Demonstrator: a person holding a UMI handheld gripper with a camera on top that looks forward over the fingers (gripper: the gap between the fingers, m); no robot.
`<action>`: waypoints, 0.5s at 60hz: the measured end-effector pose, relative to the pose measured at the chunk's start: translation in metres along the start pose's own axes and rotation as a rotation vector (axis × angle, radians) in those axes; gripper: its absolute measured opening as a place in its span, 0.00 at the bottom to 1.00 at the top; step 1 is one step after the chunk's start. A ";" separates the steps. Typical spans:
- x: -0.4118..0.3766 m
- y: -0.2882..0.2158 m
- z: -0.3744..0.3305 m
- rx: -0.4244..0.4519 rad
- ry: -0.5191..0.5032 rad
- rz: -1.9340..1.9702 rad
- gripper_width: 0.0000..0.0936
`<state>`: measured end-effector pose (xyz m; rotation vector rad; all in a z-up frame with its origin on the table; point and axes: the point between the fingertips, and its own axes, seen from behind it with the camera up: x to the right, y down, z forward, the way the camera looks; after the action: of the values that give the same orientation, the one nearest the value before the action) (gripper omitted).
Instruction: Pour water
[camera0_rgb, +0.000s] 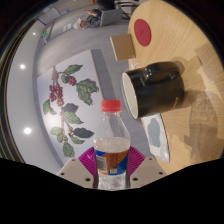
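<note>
Tongs (112, 165) clenched on capped water bottle (112, 140), held upright near black mug (152, 87) on table (185, 125). Carry step; next: cap off, tilt over mug.

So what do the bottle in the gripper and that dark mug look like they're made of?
The bottle, held between the gripper fingers, looks like clear thin plastic: see-through body, red screw cap, printed label. The mug looks like glazed ceramic, black and glossy with thick walls, though coated metal can't be ruled out. It stands on a pale wood-look table.
</note>
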<state>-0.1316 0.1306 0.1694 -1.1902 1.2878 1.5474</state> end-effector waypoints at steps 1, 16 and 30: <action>0.001 0.014 0.010 0.011 0.001 0.012 0.38; 0.021 0.002 0.007 -0.072 0.048 0.157 0.38; -0.014 0.005 0.008 -0.084 -0.004 -0.322 0.38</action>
<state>-0.1339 0.1372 0.1843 -1.3711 0.9790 1.3762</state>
